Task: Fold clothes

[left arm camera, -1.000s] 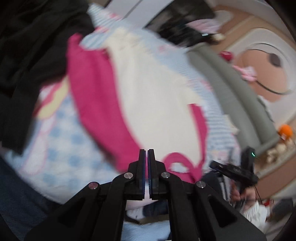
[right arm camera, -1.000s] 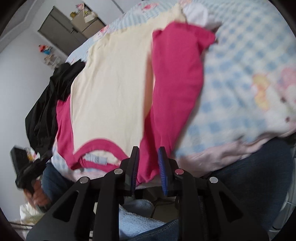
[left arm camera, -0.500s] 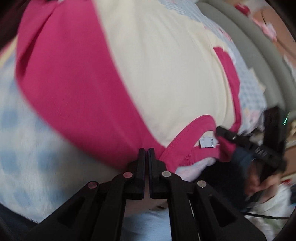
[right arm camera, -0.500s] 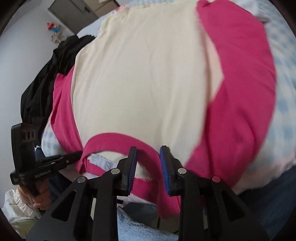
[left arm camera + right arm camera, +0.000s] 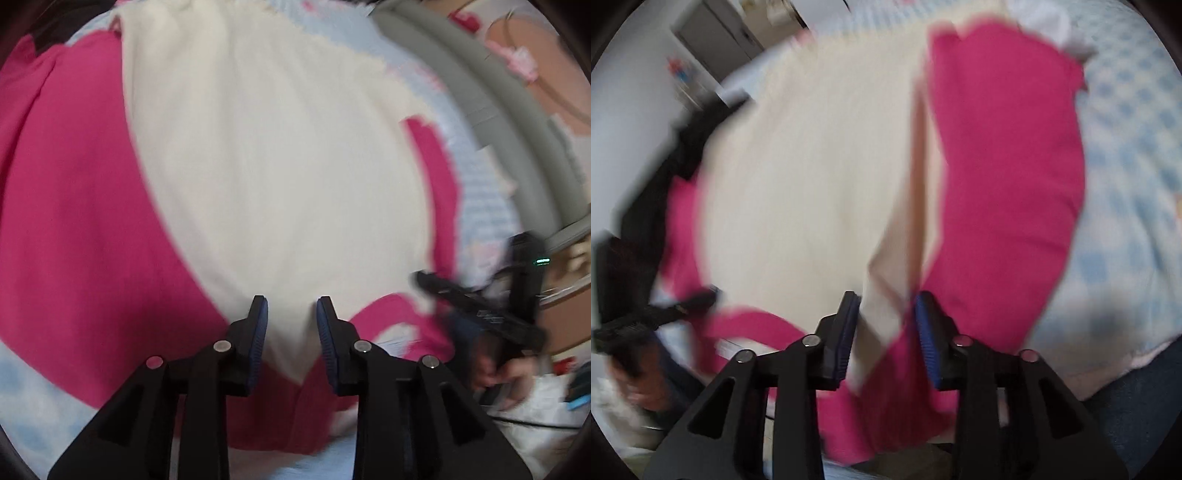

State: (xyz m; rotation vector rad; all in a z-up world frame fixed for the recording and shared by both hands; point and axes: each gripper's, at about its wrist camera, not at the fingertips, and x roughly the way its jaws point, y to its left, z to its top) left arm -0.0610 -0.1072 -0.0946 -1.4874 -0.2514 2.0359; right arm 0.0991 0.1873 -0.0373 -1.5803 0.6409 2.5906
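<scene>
Around your work lies a blue-and-white checked blanket covering the bed, with a dark garment heaped at the shirt's far left side in the right wrist view and a grey padded rail curving along the bed's edge in the left wrist view. The cream and pink shirt is spread flat on the blanket, collar end toward you, one pink sleeve folded in over the body. Your left claw has just been opening; its jaws stand narrowly apart over the cream shoulder beside the collar, pressing nothing. Your right claw has also just widened a little, with the shirt's shoulder fabric between its pads; blur hides whether they press it.
</scene>
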